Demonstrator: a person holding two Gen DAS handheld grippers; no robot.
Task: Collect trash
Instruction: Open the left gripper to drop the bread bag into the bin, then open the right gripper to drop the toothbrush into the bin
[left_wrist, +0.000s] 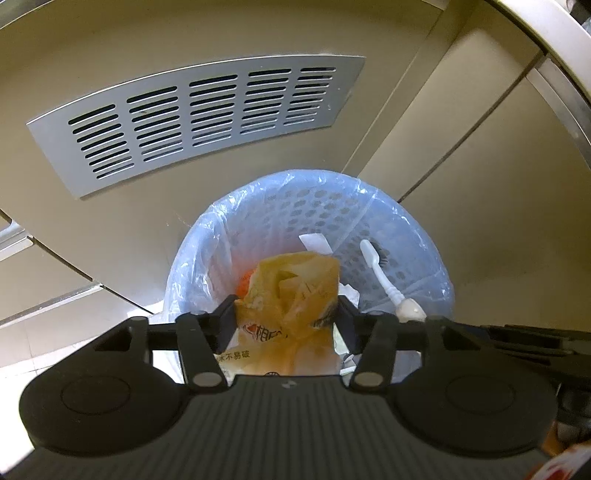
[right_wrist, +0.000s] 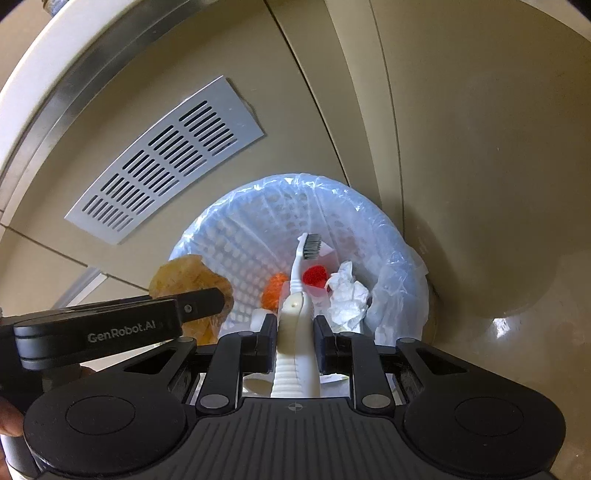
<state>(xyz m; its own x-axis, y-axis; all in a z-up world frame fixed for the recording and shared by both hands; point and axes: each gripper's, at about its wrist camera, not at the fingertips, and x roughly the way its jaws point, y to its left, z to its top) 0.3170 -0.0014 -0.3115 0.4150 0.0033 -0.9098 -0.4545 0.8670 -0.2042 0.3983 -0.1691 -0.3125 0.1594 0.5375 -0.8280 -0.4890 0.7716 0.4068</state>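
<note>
Nearest the lens in the left wrist view, the left hand-held gripper was closed narrowly on a crumpled yellow plastic wrapper, which bulged up between the fingers and hung directly over the bin. That bin, a perforated basket lined with a pale blue bag, stood on the floor against a beige cabinet carrying a metal vent grille. A toothbrush reached in from the right, over the basket's mouth.

From the right wrist view, the right hand-held gripper clasped the thick white handle of the toothbrush, bristles pointing away and down into the bin. Inside lay crumpled white tissue, an orange scrap and something red. The wrapper showed at left near the basket's edge, with a finger of the left hand-held gripper across it.

Both pieces looked ready to be released. To do it well, I would judge each should be centred over the opening before the fingers part, the light wrapper lowered a little since it might drift or cling, and the toothbrush tipped head-first so that it clears the rim.
</note>
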